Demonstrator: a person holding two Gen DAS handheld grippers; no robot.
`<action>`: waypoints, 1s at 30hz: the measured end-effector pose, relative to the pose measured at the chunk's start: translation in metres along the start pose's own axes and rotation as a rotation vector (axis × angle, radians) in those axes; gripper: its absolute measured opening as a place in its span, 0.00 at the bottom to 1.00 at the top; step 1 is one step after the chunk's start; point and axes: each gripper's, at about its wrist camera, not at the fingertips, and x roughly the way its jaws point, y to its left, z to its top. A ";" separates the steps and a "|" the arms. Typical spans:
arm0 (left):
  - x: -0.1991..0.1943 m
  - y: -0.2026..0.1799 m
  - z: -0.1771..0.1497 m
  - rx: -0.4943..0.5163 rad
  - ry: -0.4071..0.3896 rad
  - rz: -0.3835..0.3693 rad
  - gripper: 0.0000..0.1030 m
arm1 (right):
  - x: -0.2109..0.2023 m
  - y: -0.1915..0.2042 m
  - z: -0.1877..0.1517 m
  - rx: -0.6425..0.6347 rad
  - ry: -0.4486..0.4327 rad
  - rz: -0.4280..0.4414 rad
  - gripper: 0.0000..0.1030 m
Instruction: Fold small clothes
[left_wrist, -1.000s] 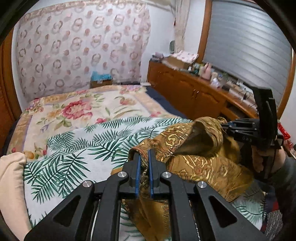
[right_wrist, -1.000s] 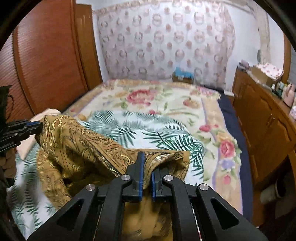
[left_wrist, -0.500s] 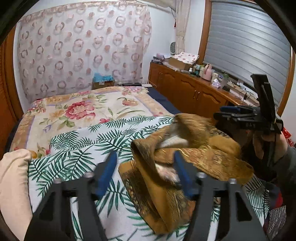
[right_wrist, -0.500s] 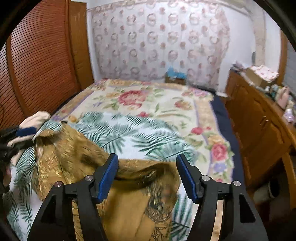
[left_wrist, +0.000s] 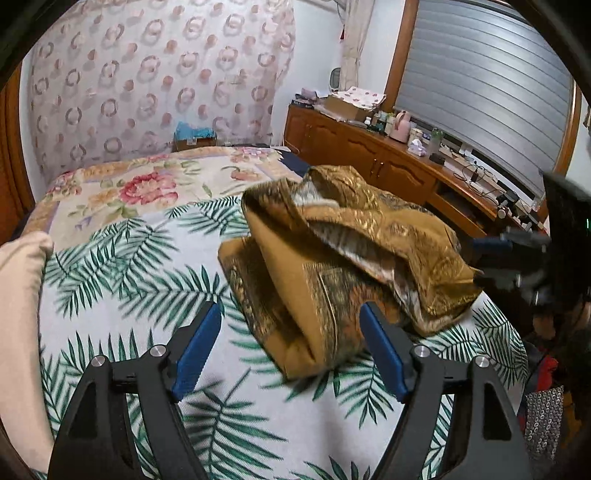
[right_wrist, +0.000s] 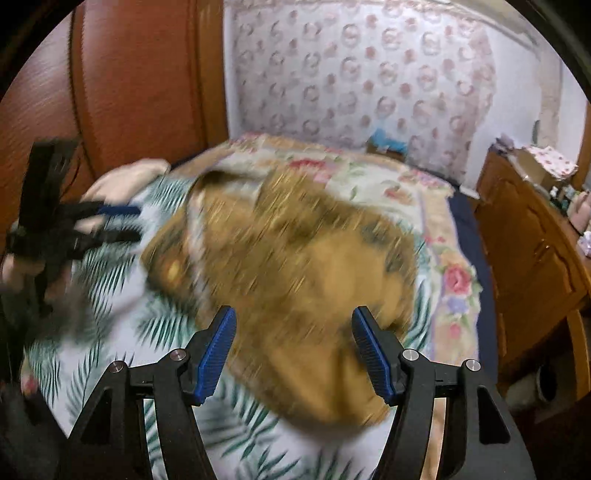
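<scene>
Gold patterned garment (left_wrist: 343, 258) is seen lying bunched on the palm-print sheet (left_wrist: 122, 280), left gripper (left_wrist: 291, 347) and right gripper (right_wrist: 293, 349) both spread and empty; cloth is judged light, limp, slippery, best pinched at a hem corner

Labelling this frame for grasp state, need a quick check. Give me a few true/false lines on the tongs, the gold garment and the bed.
1. The left tongs are open, holding nothing. True.
2. The right tongs are shut on the gold garment. False: they are open, and the garment lies loose in front of them.
3. The garment lies on the palm-leaf sheet. True.
4. The garment is folded flat and neat. False: it sits in a rumpled heap.
5. A cream cloth lies at the sheet's left edge in the left wrist view. True.
</scene>
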 end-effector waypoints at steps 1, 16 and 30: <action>0.000 0.000 -0.003 -0.006 0.002 -0.003 0.76 | 0.002 0.005 -0.007 -0.007 0.018 0.004 0.65; -0.006 -0.011 -0.021 0.011 0.019 -0.014 0.76 | 0.053 0.017 -0.037 -0.101 0.122 -0.058 0.56; -0.001 -0.004 -0.010 0.019 0.009 0.013 0.76 | -0.011 -0.026 0.037 -0.126 -0.151 -0.161 0.04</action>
